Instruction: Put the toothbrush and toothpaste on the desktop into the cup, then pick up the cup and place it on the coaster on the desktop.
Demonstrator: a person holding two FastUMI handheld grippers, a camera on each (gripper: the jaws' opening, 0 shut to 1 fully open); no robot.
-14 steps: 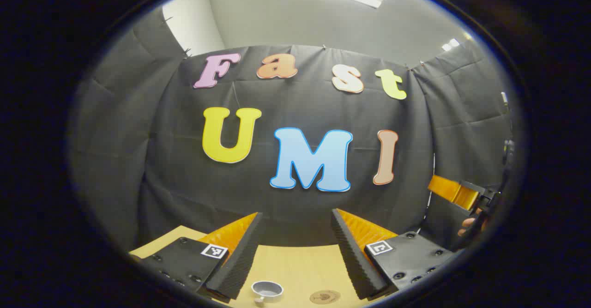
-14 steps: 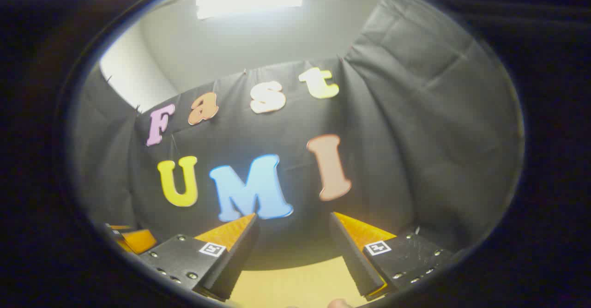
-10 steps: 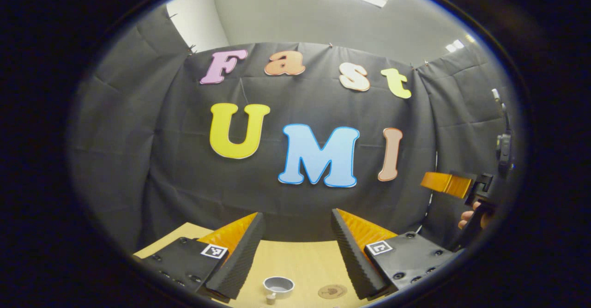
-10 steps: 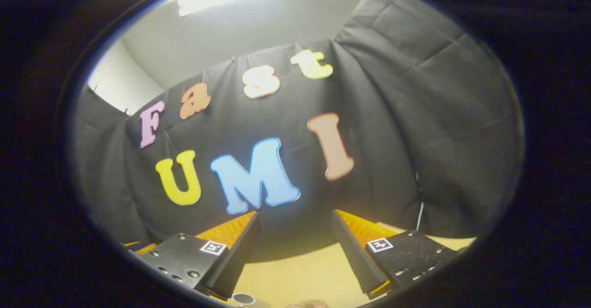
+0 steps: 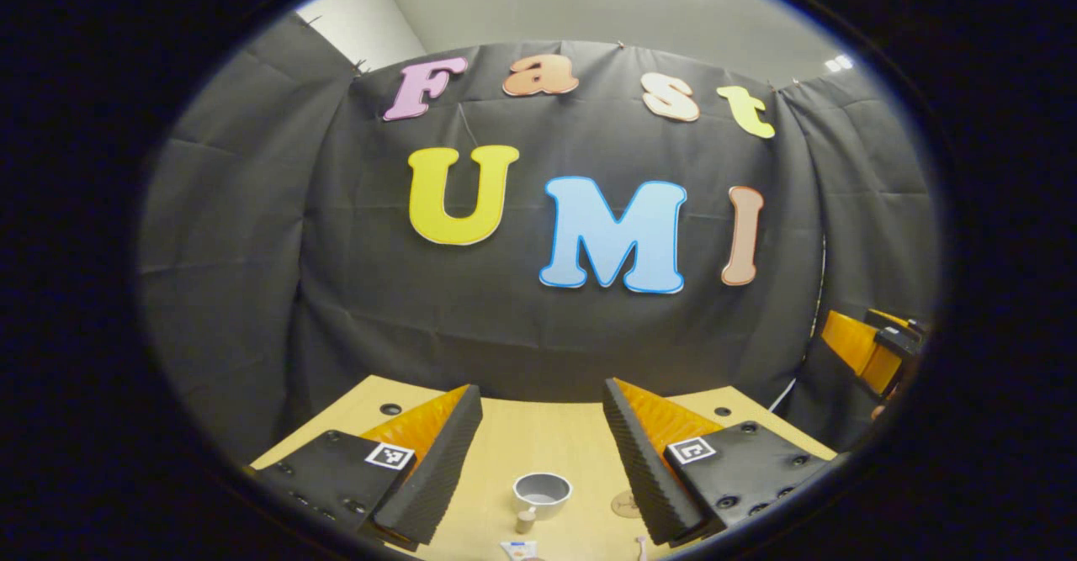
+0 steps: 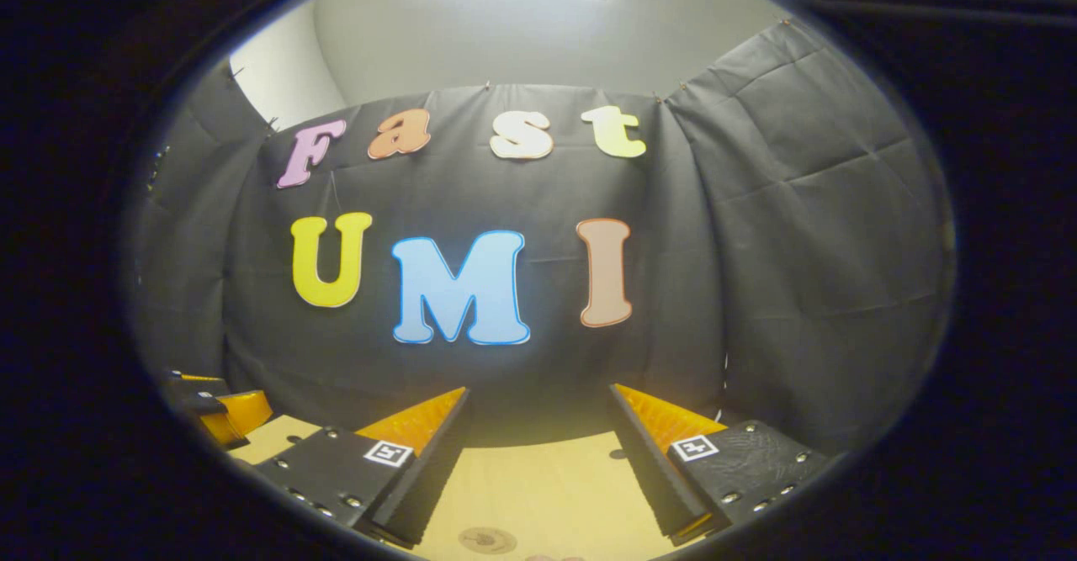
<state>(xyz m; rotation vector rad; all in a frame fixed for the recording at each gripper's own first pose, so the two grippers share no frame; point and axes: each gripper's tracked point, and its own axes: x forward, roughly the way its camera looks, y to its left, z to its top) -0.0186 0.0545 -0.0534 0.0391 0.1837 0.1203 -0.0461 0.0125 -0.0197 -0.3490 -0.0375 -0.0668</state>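
Both grippers hover spread and empty above the worktop (image 5: 505, 435), and the left gripper (image 5: 538, 460) looks nearer: the cup (image 5: 542, 492) stands just ahead between its fingers, toothpaste (image 5: 518, 549) closer in, coaster (image 6: 487, 539) below the right gripper (image 6: 538, 460).

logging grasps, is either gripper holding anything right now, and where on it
Nothing is held. The left gripper and right gripper are both open with empty gaps; the cup sits untouched on the desk.
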